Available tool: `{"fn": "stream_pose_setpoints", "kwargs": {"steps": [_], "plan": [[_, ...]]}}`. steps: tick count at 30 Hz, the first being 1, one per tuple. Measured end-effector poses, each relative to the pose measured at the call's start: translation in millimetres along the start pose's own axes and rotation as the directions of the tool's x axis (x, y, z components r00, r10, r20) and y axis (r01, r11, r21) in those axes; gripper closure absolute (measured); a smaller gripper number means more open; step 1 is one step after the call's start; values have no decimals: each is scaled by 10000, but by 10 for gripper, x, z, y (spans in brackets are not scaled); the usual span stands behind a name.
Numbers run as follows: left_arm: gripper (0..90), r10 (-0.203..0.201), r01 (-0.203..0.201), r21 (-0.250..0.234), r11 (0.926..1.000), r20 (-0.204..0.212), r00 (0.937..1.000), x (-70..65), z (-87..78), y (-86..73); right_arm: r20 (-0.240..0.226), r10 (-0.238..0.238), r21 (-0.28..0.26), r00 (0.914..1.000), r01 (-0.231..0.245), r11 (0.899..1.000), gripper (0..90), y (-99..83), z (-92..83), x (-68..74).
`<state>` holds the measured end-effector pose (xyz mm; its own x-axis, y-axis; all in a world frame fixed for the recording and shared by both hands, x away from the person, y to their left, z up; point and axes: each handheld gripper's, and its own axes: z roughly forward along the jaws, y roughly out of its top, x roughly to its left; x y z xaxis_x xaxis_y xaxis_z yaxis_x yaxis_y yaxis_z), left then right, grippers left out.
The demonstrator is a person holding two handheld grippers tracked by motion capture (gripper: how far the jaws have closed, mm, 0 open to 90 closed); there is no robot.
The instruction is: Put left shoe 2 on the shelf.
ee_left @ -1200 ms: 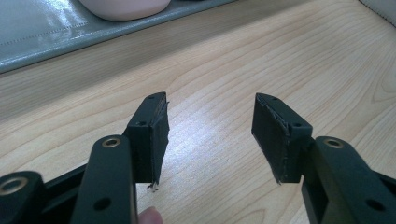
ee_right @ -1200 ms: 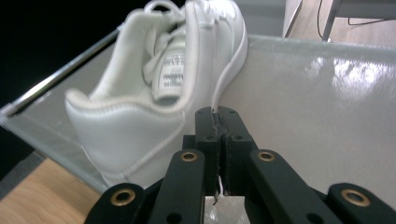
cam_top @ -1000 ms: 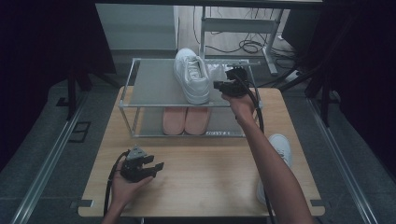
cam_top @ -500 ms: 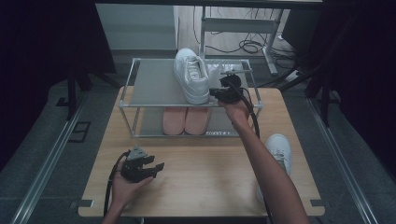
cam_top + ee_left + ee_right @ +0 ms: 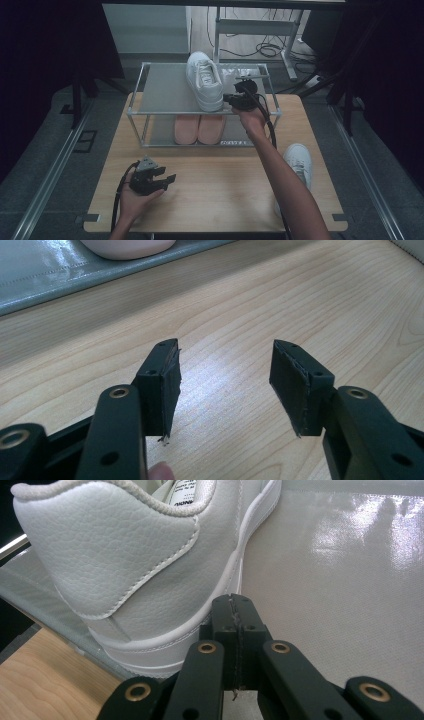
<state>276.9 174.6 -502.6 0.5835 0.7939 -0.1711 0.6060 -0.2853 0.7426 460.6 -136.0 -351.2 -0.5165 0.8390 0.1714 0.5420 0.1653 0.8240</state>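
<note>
White leather catches our eye from above: a sneaker (image 5: 205, 81) lies on the top shelf of the rack (image 5: 160, 92), and our right gripper (image 5: 235, 100) sits just beside its heel. Our left gripper (image 5: 167, 178) rests low over the table (image 5: 220, 185), its jaws apart with nothing between them. Along our right gripper (image 5: 235, 611), we see the jaws pressed together, empty, against the sneaker's (image 5: 125, 555) heel.
</note>
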Motion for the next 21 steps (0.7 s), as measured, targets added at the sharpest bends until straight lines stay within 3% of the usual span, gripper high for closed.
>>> {"fn": "stream_pose_setpoints", "kwargs": {"steps": [9,21], "plan": [[467,-15,15,23,10000,26,10000,-8,20,1,-216,-17,-36,9998,16,10000,900,4,30,82],[466,-13,13,19,10000,50,10000,1,14,2,-674,-125,-54,9976,121,9999,900,68,154,310]]}}
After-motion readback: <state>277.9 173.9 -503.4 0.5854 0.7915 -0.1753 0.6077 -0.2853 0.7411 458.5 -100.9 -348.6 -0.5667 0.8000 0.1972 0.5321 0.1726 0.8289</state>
